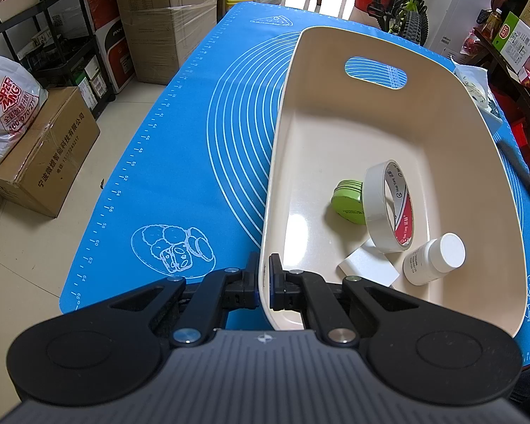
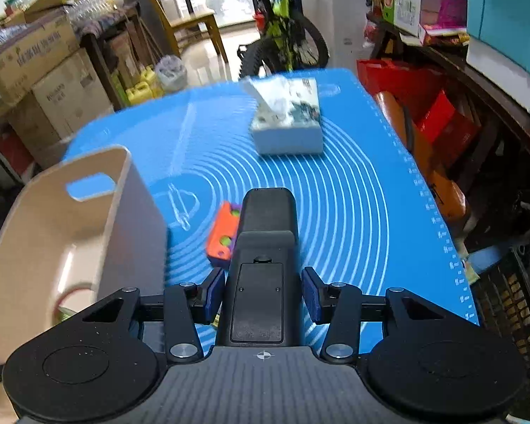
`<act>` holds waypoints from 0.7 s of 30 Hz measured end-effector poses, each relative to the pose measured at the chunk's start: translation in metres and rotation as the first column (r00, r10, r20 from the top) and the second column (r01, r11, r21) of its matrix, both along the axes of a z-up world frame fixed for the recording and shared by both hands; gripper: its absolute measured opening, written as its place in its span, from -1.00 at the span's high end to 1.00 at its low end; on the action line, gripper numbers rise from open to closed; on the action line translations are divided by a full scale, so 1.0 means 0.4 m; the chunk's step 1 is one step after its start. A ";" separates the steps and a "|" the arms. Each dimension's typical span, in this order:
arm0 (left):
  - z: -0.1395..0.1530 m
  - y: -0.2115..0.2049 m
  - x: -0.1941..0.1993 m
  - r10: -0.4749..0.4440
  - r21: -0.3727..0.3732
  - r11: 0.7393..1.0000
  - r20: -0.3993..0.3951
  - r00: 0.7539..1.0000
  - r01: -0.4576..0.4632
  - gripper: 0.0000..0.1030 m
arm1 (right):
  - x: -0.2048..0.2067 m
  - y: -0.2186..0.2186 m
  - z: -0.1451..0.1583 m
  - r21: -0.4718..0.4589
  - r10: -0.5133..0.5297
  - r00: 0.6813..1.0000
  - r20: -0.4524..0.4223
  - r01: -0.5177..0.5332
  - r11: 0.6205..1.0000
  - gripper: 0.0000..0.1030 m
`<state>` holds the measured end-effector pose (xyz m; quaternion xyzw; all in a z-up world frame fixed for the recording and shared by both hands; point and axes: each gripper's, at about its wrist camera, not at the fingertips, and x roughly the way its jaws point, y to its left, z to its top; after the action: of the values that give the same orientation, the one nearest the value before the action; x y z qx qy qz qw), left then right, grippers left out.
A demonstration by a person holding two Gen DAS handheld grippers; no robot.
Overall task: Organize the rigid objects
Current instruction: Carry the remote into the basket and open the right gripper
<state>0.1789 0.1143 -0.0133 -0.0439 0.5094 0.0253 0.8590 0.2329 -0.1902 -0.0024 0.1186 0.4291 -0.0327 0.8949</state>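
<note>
Left tool (image 1: 264, 272) clenched on near rim of cream plastic bin (image 1: 477, 162), which sits on blue silicone-mat worktop (image 1: 180, 148). Inside the bin: white tape roll (image 1: 388, 208), green round tin (image 1: 348, 199), white capped bottle (image 1: 434, 259). Right tool (image 2: 263, 295) grasps a black matte remote (image 2: 265, 247), battery cover up; only this view shows orange-purple toy block (image 2: 222, 233) and tissue box (image 2: 288, 120).

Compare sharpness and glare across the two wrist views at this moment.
Left wrist: sharp, with window glare on the beige bin floor beside the tape roll; fisheye bends the blue mat. Right wrist: motion-blurred, smearing the tissue box and orange toy; the black remote stays crisp.
</note>
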 end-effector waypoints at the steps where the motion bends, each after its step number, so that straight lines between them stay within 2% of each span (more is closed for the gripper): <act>1: 0.000 0.000 0.000 0.000 0.000 1.000 0.000 1.000 0.000 0.89 | -0.003 0.003 0.016 0.005 0.004 1.000 0.014 -0.005 1.000 -0.01; 6: 0.000 0.000 0.000 0.000 0.000 1.000 0.000 1.000 0.000 0.89 | -0.014 0.034 0.099 0.053 0.046 0.994 0.096 -0.052 0.997 -0.01; 11: 0.000 0.000 0.000 0.000 0.000 1.000 0.000 1.000 0.000 0.89 | -0.008 0.120 0.155 0.064 0.141 0.978 0.151 -0.152 0.986 -0.01; 15: 0.000 0.002 -0.002 -0.001 -0.001 1.000 0.001 1.000 0.001 0.89 | 0.015 0.198 0.154 0.070 0.206 0.968 0.142 -0.217 0.974 0.00; 21: 0.000 0.001 -0.001 -0.001 -0.001 1.000 0.001 1.000 0.001 0.89 | 0.034 0.307 0.112 0.063 0.295 0.952 0.083 -0.300 0.952 -0.01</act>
<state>0.1783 0.1146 -0.0132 -0.0443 0.5091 0.0247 0.8592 0.2464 -0.0673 0.0425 0.0872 0.4103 0.1230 0.8994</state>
